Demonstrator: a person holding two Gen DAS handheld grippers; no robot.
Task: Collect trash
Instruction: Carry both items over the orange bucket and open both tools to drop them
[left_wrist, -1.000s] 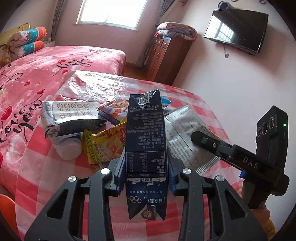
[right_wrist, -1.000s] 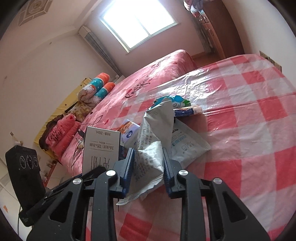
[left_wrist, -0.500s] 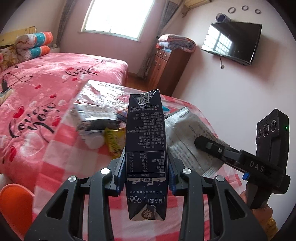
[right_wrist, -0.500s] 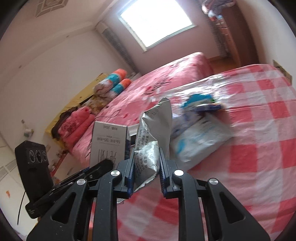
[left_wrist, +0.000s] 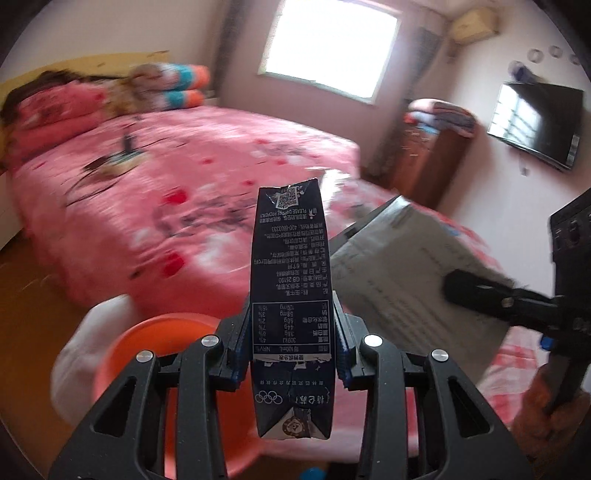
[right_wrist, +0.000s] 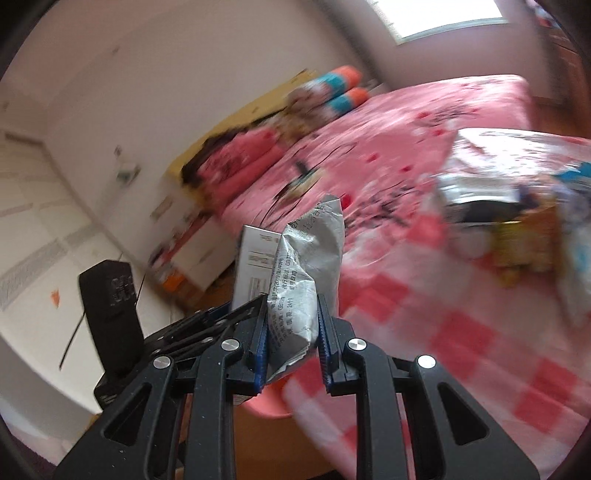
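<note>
My left gripper is shut on a dark blue milk carton, which stands upright between the pads. Below it and to the left sits an orange bin with a white liner. My right gripper is shut on a crumpled silver wrapper. In the left wrist view the silver wrapper hangs just right of the carton. In the right wrist view the carton shows just left of the wrapper. Both views are blurred by motion.
More trash lies on the red-and-white checked table at the right. A pink bed fills the space beyond. A wooden cabinet and a wall TV stand far right. Wooden floor shows at the left.
Both grippers have swung left, away from the trash pile on the table, and now hang over the table's edge by the orange bin. Each keeps its hold on its item.
</note>
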